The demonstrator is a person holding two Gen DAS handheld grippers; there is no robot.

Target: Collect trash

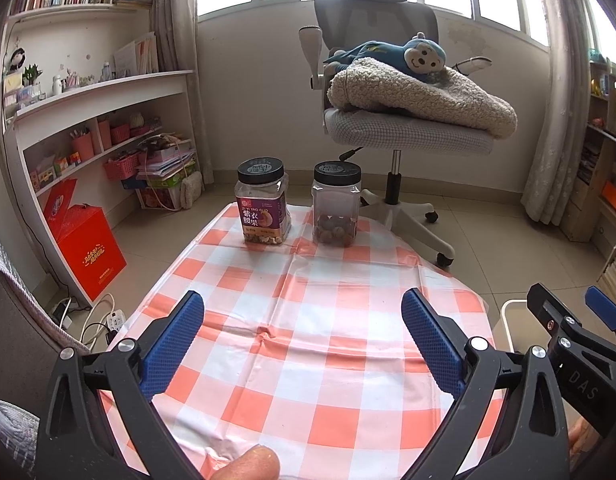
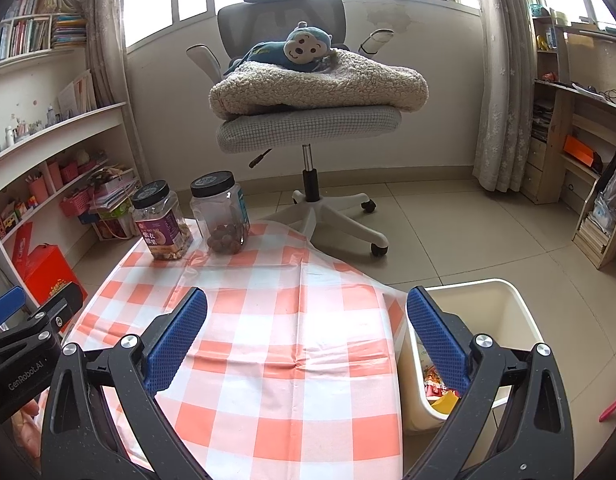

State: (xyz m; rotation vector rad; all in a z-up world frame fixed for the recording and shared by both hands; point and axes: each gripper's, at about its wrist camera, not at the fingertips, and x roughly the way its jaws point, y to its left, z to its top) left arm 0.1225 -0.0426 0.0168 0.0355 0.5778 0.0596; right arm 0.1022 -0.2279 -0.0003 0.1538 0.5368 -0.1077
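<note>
A white bin (image 2: 508,304) stands on the floor at the table's right edge, with colourful wrappers (image 2: 438,390) inside; its rim also shows in the left wrist view (image 1: 508,320). My left gripper (image 1: 302,344) is open and empty above the orange-and-white checked tablecloth (image 1: 308,320). My right gripper (image 2: 306,340) is open and empty over the table's right part, its right finger in front of the bin. Each gripper shows at the edge of the other's view. No loose trash shows on the cloth.
Two black-lidded jars stand at the table's far end: a labelled nut jar (image 1: 263,204) and a clear jar (image 1: 336,206) with round brown nuts. An office chair (image 2: 308,120) with a blanket and a toy monkey stands beyond. Shelves line the left wall; a red box (image 1: 88,248) sits on the floor.
</note>
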